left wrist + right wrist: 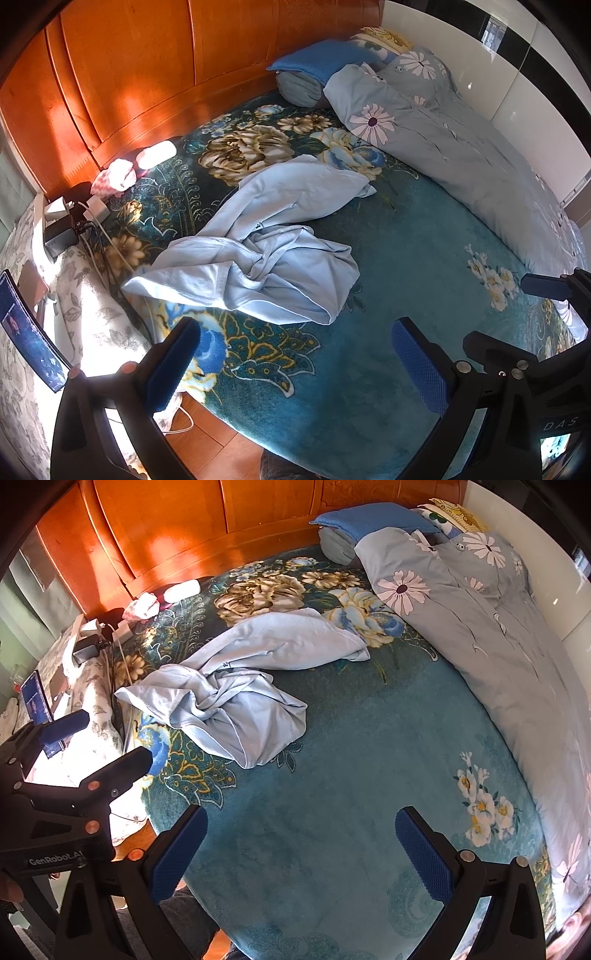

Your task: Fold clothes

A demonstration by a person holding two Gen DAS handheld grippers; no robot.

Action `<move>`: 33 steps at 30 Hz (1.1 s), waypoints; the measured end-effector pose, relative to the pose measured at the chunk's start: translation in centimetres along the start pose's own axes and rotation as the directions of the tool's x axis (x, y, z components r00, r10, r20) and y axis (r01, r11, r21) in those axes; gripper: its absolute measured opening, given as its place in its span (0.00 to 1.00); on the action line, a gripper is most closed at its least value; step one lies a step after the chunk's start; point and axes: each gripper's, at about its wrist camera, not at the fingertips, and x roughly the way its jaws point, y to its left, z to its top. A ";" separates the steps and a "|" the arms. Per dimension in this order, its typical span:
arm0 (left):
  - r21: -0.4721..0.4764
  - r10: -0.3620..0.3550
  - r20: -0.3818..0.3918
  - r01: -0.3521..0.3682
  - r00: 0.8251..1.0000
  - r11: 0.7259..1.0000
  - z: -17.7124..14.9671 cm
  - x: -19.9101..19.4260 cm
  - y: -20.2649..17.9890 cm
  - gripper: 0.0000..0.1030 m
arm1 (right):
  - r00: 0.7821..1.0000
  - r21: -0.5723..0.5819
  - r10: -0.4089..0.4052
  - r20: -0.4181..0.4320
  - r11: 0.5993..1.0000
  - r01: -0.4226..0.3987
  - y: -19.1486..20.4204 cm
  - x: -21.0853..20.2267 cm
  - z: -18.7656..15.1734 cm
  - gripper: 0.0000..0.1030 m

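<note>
Pale-blue crumpled garment on the bed, beyond both spread hand-held grippers.

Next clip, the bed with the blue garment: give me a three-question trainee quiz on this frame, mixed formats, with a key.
1. True or false: the light blue garment already lies folded flat on the teal floral blanket.
2. Multiple choice: the left gripper and right gripper are A) both open and empty, B) both shut on cloth, C) one open, one shut.
3. Fill in: the grey duvet with daisy print lies along the side of the bed beside the white ____.

Key:
1. False; it is crumpled and twisted.
2. A.
3. Wall.
</note>
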 end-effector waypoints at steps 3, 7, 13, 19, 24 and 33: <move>0.013 0.008 0.001 -0.008 1.000 1.000 0.0 0.1 -0.2 1.00 | 1.000 0.002 0.004 -0.005 1.000 -0.004 0.0 0.2 0.0 1.00; 0.026 0.009 -0.002 -0.009 1.000 1.000 0.0 0.4 -0.3 1.00 | 1.000 -0.003 0.018 -0.011 1.000 -0.018 0.0 0.5 0.1 1.00; 0.004 -0.009 -0.049 0.009 0.999 1.000 0.7 1.7 0.6 1.00 | 0.998 0.030 0.065 -0.013 0.997 -0.065 -0.9 1.0 0.8 1.00; -0.075 -0.038 -0.086 0.032 0.996 0.997 1.1 3.8 2.9 1.00 | 0.993 0.102 0.114 -0.025 0.989 -0.111 -2.3 2.1 1.9 1.00; -0.097 0.002 -0.133 -0.015 0.991 0.995 1.4 6.8 4.6 1.00 | 0.990 0.142 0.122 -0.063 0.984 -0.113 -3.1 3.7 2.4 1.00; -0.245 -0.011 -0.260 -0.055 0.966 0.968 1.4 13.7 8.9 0.98 | 0.990 0.198 0.085 -0.114 0.978 -0.061 -3.9 6.5 2.6 1.00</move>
